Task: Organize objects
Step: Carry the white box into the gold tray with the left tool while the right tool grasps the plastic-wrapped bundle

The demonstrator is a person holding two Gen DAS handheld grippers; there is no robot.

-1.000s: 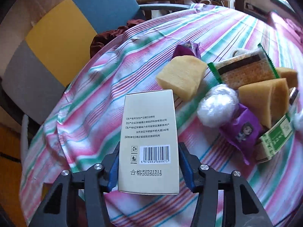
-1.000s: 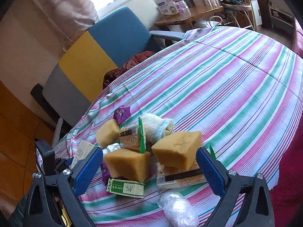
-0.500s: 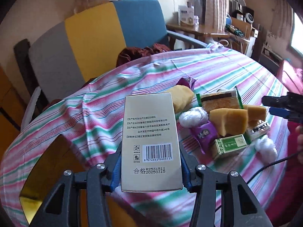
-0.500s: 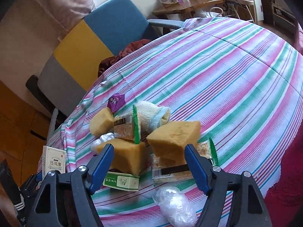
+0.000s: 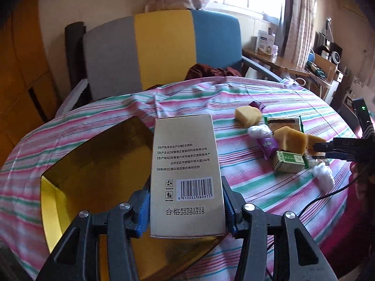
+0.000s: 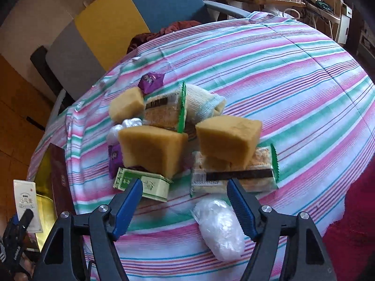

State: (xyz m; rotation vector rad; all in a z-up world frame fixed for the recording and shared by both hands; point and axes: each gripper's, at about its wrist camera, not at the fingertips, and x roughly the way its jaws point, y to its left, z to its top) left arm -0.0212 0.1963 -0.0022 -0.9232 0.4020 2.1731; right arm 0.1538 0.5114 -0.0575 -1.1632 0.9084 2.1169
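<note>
Carton: my left gripper [image 5: 186, 207] pinches a beige carton [image 5: 186, 168] by its 2 long sides, barcode face toward the camera, held above the gold tray [image 5: 93, 171].
Gold tray: open, gold-lined, at the table's near-left edge; I use it as my landmark.
Pile: right of the tray on the striped tablecloth [image 6: 293, 75] lie 3 yellow sponge blocks, 2 wafer packs, purple sachets and a green box [image 6: 143, 182], all bunched together.
Right gripper: my right gripper [image 6: 185, 202] hangs over the pile's near edge, farther from the tray; its jaws have just been closing but are spread, pressing on nothing.
Plastic wad: a white plastic wad [image 6: 220, 228] lies on the cloth between the blue fingers [image 6: 125, 207], untouched.
Nearest sponge: the large sponge [image 6: 152, 149] rests on the green box, on the tray side of the pile.
Chair: a grey, yellow and blue chair [image 5: 164, 46] stands beyond the tray.
</note>
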